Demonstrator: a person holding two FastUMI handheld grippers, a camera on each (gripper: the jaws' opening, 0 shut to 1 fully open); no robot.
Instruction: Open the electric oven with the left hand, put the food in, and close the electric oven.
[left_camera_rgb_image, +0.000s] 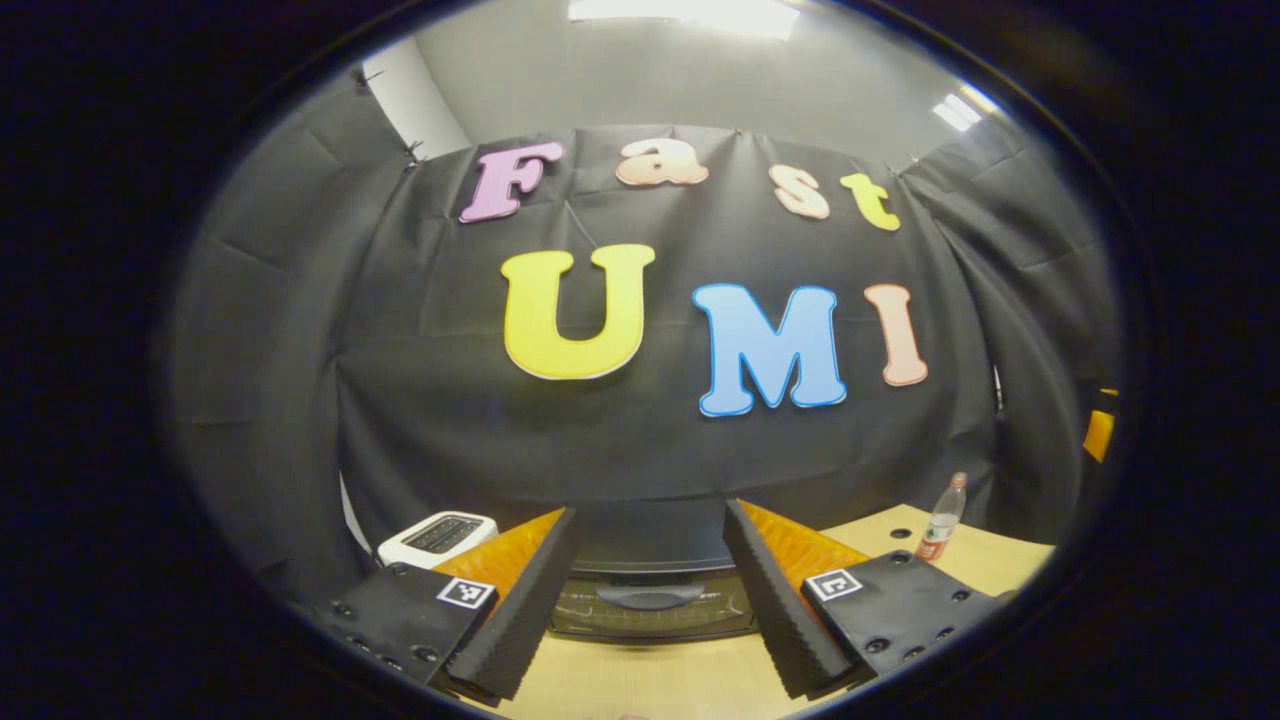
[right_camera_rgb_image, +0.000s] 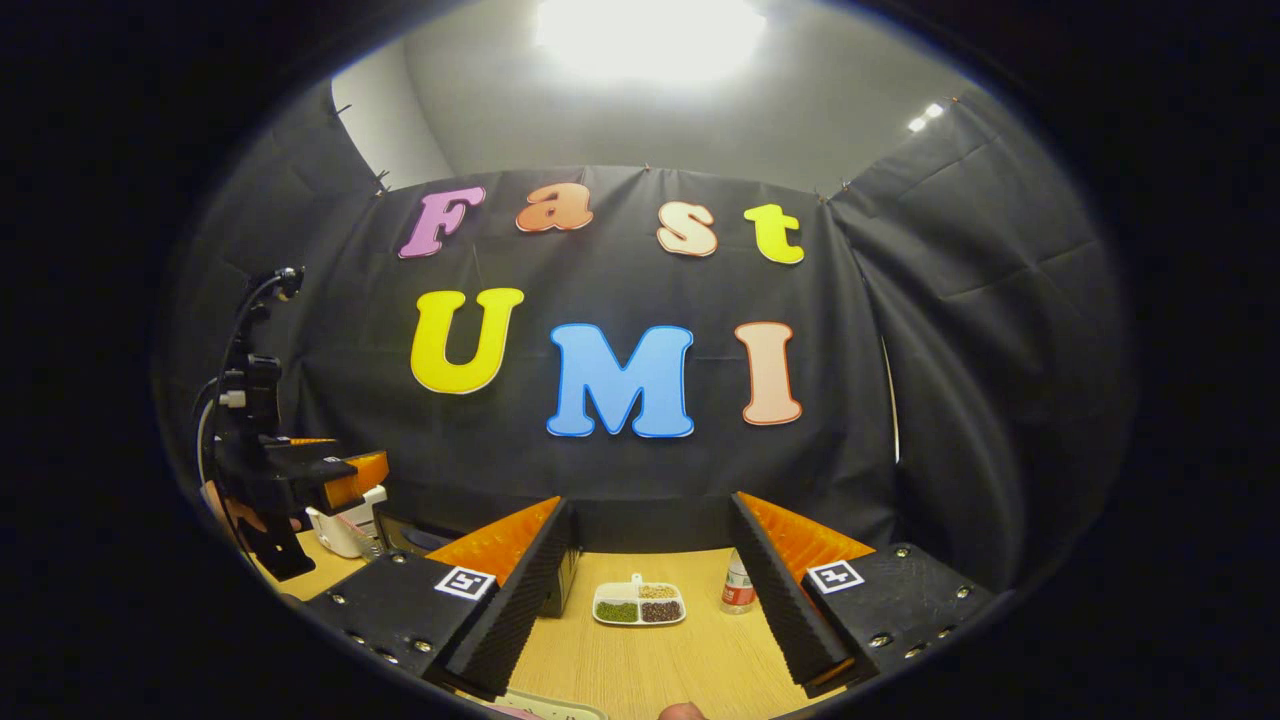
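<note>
The left gripper (left_camera_rgb_image: 650, 585) is seen at the bottom centre of the left gripper view, its fingers spread wide with nothing between them, and it is aimed straight at the oven (left_camera_rgb_image: 650, 600), whose door is shut and whose handle (left_camera_rgb_image: 650, 596) lies in the gap, low in the frame. The right gripper (right_camera_rgb_image: 650, 585) is likewise held spread and empty at the bottom of the right gripper view. Between its fingers, farther off on the table (right_camera_rgb_image: 640, 670), a divided dish (right_camera_rgb_image: 640, 604) of what is taken to be the food is seen, though its contents are too small to be named. A bottle (right_camera_rgb_image: 738, 585) stands just beside the dish, at lower right centre. A white appliance (left_camera_rgb_image: 438, 537) sits at lower left of the left gripper view, near the oven. No step of the task is judged to be done: the door has not yet been opened. Trouble could arise if the handle were caught off-centre or only by the fingertips, so that the grip slipped as the door was pulled. The oven might be dragged forward if the pull were made straight back rather than along the door's swing. The bottle could be tipped if the dish were approached carelessly from the right, and the dish's loose contents spilled if it were lifted tilted.
</note>
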